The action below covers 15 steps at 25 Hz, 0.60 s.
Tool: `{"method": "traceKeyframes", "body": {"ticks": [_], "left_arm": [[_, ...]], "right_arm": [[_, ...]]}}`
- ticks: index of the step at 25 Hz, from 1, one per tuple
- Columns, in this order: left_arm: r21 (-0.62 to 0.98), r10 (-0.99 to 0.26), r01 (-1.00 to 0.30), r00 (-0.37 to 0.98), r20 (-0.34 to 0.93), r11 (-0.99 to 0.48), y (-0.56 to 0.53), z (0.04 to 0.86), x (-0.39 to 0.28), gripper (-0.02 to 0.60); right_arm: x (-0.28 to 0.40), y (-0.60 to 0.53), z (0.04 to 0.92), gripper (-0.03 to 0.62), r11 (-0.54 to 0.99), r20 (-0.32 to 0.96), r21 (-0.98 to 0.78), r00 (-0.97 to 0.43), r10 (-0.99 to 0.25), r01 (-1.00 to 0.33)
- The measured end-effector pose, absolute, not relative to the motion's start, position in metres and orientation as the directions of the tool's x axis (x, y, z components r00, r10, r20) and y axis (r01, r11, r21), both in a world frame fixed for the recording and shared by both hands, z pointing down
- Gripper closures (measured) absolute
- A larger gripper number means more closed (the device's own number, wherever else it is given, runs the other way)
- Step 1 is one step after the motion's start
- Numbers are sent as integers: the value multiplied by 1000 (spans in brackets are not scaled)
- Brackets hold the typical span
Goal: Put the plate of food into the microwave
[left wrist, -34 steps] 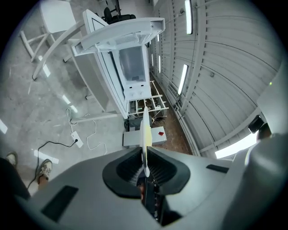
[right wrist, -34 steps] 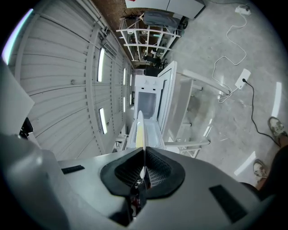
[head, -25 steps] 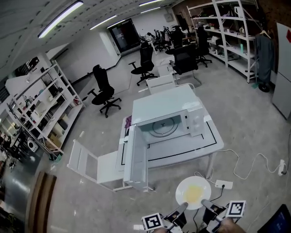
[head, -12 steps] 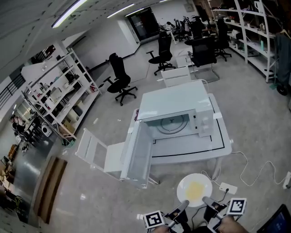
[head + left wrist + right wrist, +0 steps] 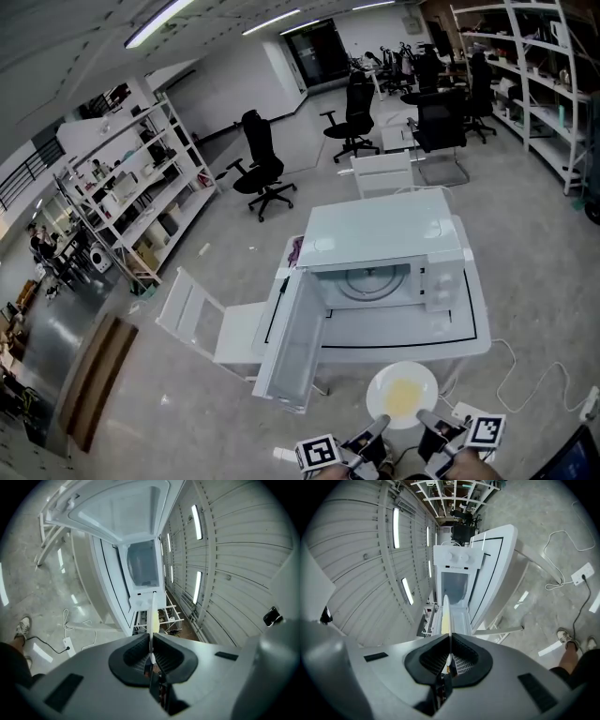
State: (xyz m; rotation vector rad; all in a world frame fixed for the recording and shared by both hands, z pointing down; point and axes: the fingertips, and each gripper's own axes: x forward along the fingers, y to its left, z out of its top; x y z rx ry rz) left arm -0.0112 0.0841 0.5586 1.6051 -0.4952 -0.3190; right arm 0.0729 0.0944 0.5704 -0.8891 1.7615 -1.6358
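A wide workshop with a grey floor holds a white table (image 5: 405, 338), seen from the head view. On it stands the microwave (image 5: 380, 230), its cavity (image 5: 370, 281) facing the person and its door (image 5: 292, 347) swung fully out toward 7 o'clock. The plate (image 5: 401, 394) hangs in the air at 6 o'clock of the table, off its near edge, with a yellow patch of food (image 5: 401, 399) in the middle. The left gripper (image 5: 377, 431) is clamped on the rim at about 7 o'clock and the right gripper (image 5: 424, 422) at about 5 o'clock. Each gripper view shows the rim pinched thin between closed pads.

The step in hand looks like the carry to the cavity. It probably goes best with both grippers moving together at one height, so the plate stays flat and neither grip twists the rim. The plate should aim at 12 o'clock, straight for the opening, and come in above the cavity floor.

The door at 10 o'clock of the plate is the main thing to clear, and the left gripper passes nearest it. A white chair (image 5: 211, 323) sits at 9 o'clock, shelves (image 5: 141, 197) at 10 and black chairs (image 5: 262, 169) at 11. A cable (image 5: 534, 370) trails on the floor at 3 o'clock.
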Motion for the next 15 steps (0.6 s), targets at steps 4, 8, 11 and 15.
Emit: {"method": "traceKeyframes", "body": {"ticks": [4, 8, 11, 15], "left_arm": [[991, -495, -126, 865, 85, -50, 46, 560, -8, 565], [986, -492, -157, 864, 105, -64, 11, 563, -11, 565], [985, -492, -156, 865, 103, -68, -8, 565, -16, 565], [985, -488, -161, 866, 110, -65, -28, 566, -18, 565]], "right_arm": [[76, 56, 570, 582, 30, 41, -994, -616, -787, -104], [75, 22, 572, 582, 20, 57, -993, -607, -793, -120], [71, 5, 573, 582, 14, 62, -992, -596, -801, -122], [69, -15, 572, 582, 20, 55, -992, -584, -810, -121]]}}
